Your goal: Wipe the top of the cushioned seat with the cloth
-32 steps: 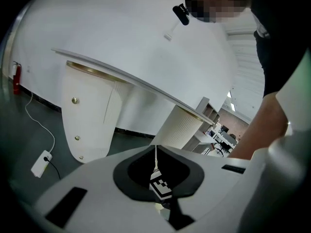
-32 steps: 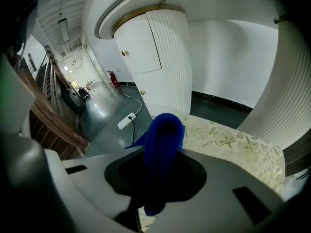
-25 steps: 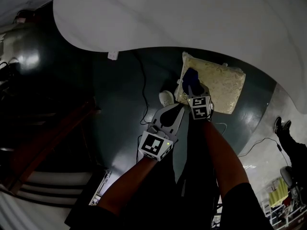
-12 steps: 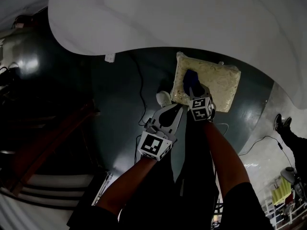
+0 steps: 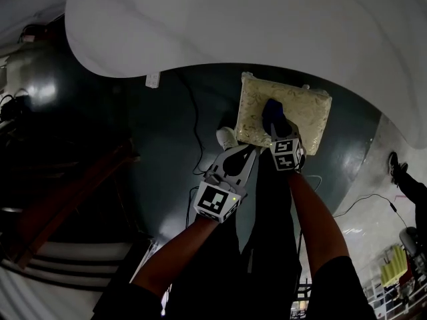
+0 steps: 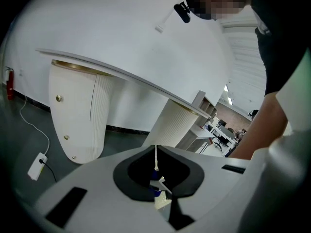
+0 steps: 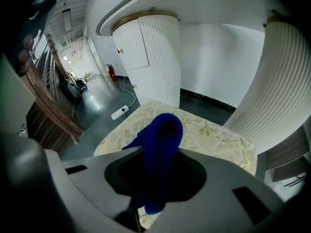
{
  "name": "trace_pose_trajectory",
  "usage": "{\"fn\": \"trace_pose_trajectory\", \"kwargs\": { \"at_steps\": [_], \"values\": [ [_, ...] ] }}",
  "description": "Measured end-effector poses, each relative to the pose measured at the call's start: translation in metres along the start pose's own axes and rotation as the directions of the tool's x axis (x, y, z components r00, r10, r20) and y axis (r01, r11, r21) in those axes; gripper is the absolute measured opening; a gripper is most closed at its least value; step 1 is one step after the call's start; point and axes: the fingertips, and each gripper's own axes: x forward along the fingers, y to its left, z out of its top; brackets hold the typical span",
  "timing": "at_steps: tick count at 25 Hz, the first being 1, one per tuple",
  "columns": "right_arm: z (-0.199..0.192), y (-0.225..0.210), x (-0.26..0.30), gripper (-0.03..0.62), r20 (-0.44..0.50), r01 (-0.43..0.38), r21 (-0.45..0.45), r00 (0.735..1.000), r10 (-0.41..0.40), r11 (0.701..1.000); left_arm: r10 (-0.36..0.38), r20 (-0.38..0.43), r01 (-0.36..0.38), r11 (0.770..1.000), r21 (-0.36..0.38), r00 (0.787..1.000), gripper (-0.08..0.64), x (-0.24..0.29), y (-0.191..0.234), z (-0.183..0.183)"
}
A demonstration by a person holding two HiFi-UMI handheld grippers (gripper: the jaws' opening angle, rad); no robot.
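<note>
The cushioned seat (image 5: 308,115) is a cream, leaf-patterned square on the dark floor under the white table's edge. A blue cloth (image 5: 273,111) lies on its left-middle part, and my right gripper (image 5: 277,129) is shut on it from the near side. In the right gripper view the cloth (image 7: 163,140) bulges up between the jaws, with the seat (image 7: 214,132) spread beyond. My left gripper (image 5: 245,155) hangs over the floor just left of the seat, shut and holding nothing; its view (image 6: 156,173) looks out at the table's legs.
A large white table top (image 5: 253,25) overhangs the seat, carried on fluted white pedestals (image 7: 150,57) (image 6: 77,110). A power strip (image 5: 153,80) and its cable (image 5: 198,122) lie on the floor at left. A white shoe (image 5: 227,137) stands beside the seat. Wooden slats (image 5: 67,199) are at left.
My right gripper has carried the cloth to the right across the seat, from its left edge toward its middle. The left gripper has stayed about where it was.
</note>
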Motion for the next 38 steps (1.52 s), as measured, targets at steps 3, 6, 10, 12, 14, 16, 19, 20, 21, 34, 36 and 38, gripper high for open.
{"fn": "trace_pose_trajectory", "kwargs": {
  "at_steps": [3, 6, 10, 12, 14, 16, 19, 20, 21, 34, 36, 38],
  "values": [
    [-0.005, -0.008, -0.004, 0.097, -0.003, 0.011, -0.005, 1.000, -0.011, 1.000, -0.007, -0.006, 0.007, 1.000, -0.015, 1.000, 0.023, 0.004, -0.004, 0.000],
    [-0.011, -0.015, -0.006, 0.097, -0.008, 0.017, 0.006, 1.000, -0.017, 1.000, -0.020, -0.018, 0.020, 1.000, -0.017, 1.000, 0.023, 0.010, -0.013, -0.003],
    [-0.021, -0.026, -0.010, 0.097, -0.014, 0.037, 0.034, 0.999, -0.036, 0.999, -0.055, -0.044, 0.055, 0.998, 0.003, 0.998, 0.023, 0.019, -0.029, -0.009],
    [-0.024, -0.031, -0.014, 0.097, -0.017, 0.043, 0.040, 0.999, -0.043, 0.998, -0.070, -0.047, 0.071, 0.997, 0.011, 0.996, 0.023, 0.022, -0.036, -0.008],
    [-0.027, -0.036, -0.017, 0.097, -0.017, 0.048, 0.044, 0.999, -0.048, 0.998, -0.078, -0.048, 0.079, 0.997, 0.014, 0.996, 0.023, 0.024, -0.041, -0.007],
    [-0.031, -0.041, -0.020, 0.097, -0.016, 0.052, 0.051, 0.999, -0.051, 0.997, -0.081, -0.054, 0.083, 0.996, 0.025, 0.995, 0.023, 0.028, -0.045, -0.005],
    [-0.036, -0.047, -0.024, 0.097, -0.015, 0.059, 0.063, 0.998, -0.058, 0.996, -0.083, -0.070, 0.086, 0.995, 0.040, 0.994, 0.023, 0.033, -0.051, -0.005],
    [-0.037, -0.050, -0.026, 0.097, -0.015, 0.061, 0.068, 0.998, -0.060, 0.996, -0.086, -0.073, 0.089, 0.995, 0.041, 0.994, 0.023, 0.035, -0.053, -0.005],
    [-0.038, -0.053, -0.027, 0.097, -0.016, 0.063, 0.072, 0.998, -0.062, 0.995, -0.089, -0.074, 0.092, 0.995, 0.039, 0.993, 0.023, 0.037, -0.055, -0.006],
    [-0.062, -0.090, -0.043, 0.097, -0.029, 0.087, 0.110, 0.996, -0.084, 0.990, -0.115, -0.086, 0.119, 0.992, 0.051, 0.990, 0.023, 0.056, -0.079, -0.005],
    [-0.066, -0.095, -0.046, 0.097, -0.031, 0.093, 0.115, 0.995, -0.090, 0.989, -0.120, -0.091, 0.125, 0.991, 0.048, 0.989, 0.023, 0.058, -0.084, -0.008],
    [-0.069, -0.101, -0.050, 0.097, -0.032, 0.098, 0.120, 0.995, -0.095, 0.988, -0.124, -0.092, 0.128, 0.991, 0.038, 0.988, 0.023, 0.061, -0.090, -0.009]
  ]
}}
